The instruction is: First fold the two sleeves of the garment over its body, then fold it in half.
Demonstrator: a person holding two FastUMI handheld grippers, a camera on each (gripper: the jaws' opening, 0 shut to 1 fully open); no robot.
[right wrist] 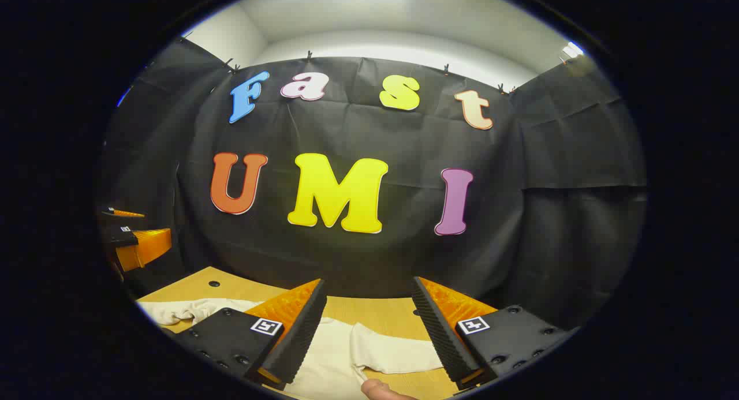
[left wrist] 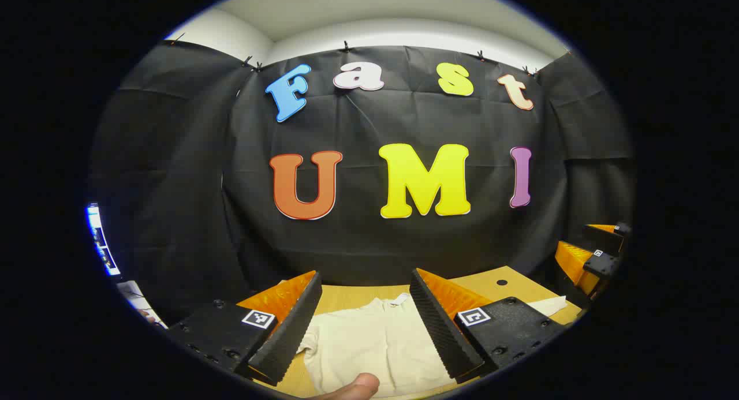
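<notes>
Left hand-held gripper [left wrist: 365,325] and right hand-held gripper [right wrist: 369,331] apparently both gape

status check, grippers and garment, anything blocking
Left gripper and right gripper: jaws open, empty, above the table. Cream garment lies flat, sleeve spread out, unfolded. Nothing in the way.

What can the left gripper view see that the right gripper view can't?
Left gripper view: the garment's neck opening and a lit screen at the left edge. Right gripper view: one sleeve stretched sideways on the table. Both: the cream garment, and each open gripper, left and right, above it.
</notes>
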